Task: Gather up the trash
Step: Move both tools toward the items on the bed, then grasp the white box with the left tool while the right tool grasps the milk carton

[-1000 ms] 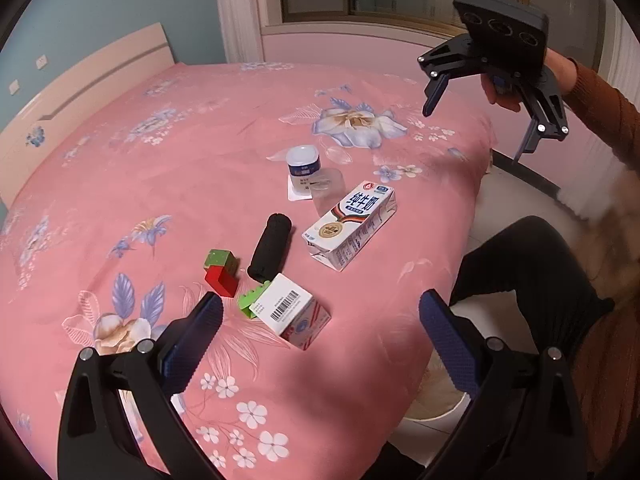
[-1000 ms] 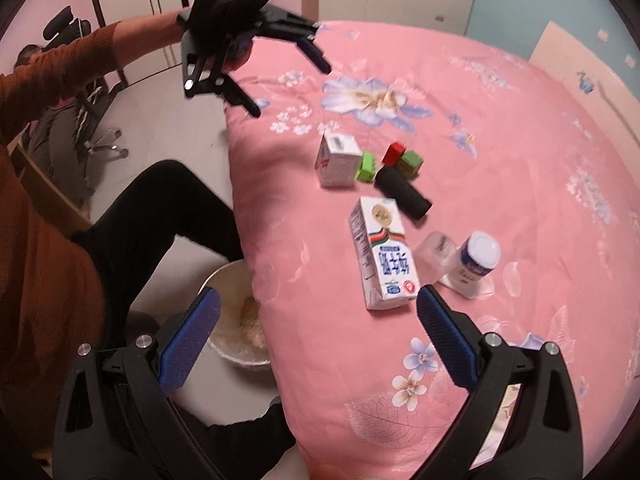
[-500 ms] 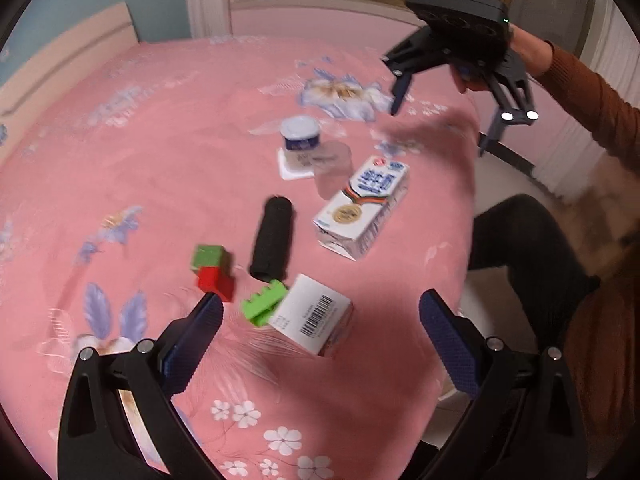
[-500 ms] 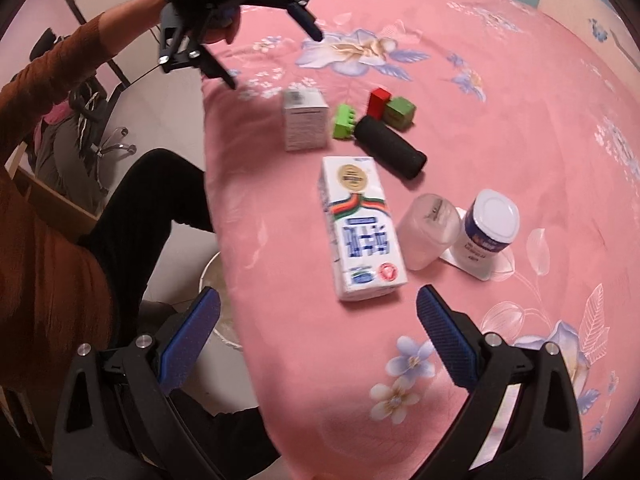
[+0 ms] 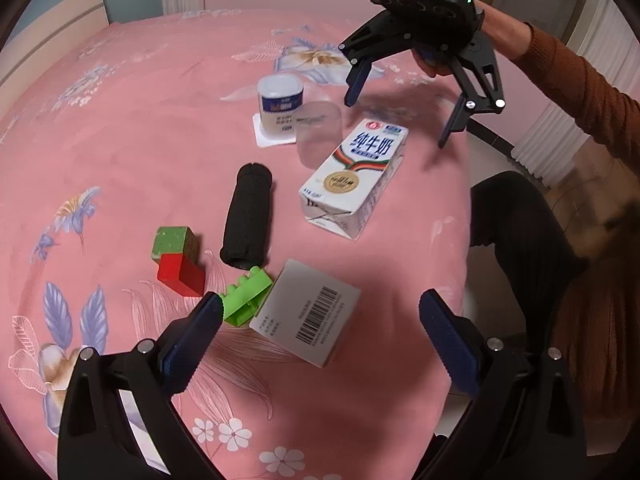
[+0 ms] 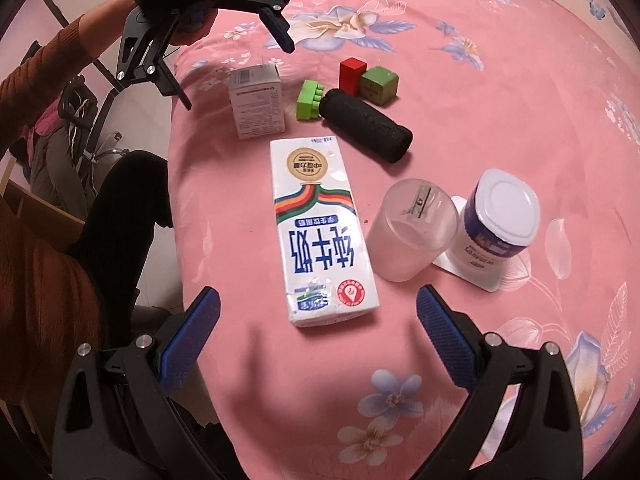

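Lying flat on the pink floral bedspread (image 6: 500, 92), near the edge of the bed: a white rectangular milk carton with a gold medallion and striped band (image 6: 316, 232), just ahead of the right tool (image 6: 318, 324), whose blue-padded jaws stand wide apart with nothing between them. Left tool (image 5: 320, 332) likewise spread wide and empty, poised over a small grey-white cardboard box with a barcode panel (image 5: 308, 312).

Probably light, if emptied. Thin paperboard walls, likely to dent under a hard squeeze; coated surface somewhat slick. Best taken across the narrow width at mid-length, jaws on the two long side faces, away from the folded, creased end.

Readable on the carton: large blue Chinese characters 纯牛奶, meaning pure milk. Smaller print under them and inside the medallion too fine to make out. Barcode and tiny text on the small box, illegible. White round tub with a blue label (image 6: 496, 224) beside a frosted clear plastic cup (image 6: 408, 232); label wording unreadable.
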Demonstrator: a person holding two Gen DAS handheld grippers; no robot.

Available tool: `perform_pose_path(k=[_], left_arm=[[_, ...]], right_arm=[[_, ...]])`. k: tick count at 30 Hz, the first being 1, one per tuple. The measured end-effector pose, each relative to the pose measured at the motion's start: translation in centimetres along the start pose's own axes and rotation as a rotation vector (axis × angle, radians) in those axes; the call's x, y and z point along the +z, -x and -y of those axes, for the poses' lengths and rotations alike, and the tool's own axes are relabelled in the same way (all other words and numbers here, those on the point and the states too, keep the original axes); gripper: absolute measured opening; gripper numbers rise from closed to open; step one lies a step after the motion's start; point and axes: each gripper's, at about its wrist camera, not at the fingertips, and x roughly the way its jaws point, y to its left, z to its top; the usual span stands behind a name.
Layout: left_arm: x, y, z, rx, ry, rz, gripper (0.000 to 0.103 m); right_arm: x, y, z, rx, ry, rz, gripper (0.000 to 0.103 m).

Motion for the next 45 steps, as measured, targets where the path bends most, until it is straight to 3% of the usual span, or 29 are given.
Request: perform_pose_path(k=[6, 10, 14, 20, 36, 45], left_arm=[[-0.1, -1.1, -0.5, -0.018, 0.006, -0.019, 0.099], [-0.1, -1.8, -0.4, -0.032, -0.004, -0.035, 0.083], [-0.1, -2.4, -0.5, -0.034, -0.002, -0.043, 0.078], [0.0, -2.5, -0.5, -0.029, -0.012, -0.043, 0.061], [0.0, -2.5, 0.0, -0.029, -0.013, -0.046, 0.056], [0.6, -1.7, 1.8, -0.016, -0.034, -0.042, 0.056]], right_arm=[[0.0, -1.1, 0.3, 0.003, 0.000, -0.015, 0.093], [-0.1, -1.7, 0.5, 0.001, -0.001, -0.023, 0.083], [-0.1, -2.3, 0.7, 0.009, 0.000, -0.025, 0.072], [0.2, -2.9, 0.5, 0.009, 0.012, -0.037, 0.053], [0.3, -2.7, -0.1, 0.010, 0.019, -0.030, 0.050], [-0.3, -0.3, -2.0, -0.009, 0.049, -0.020, 0.050]])
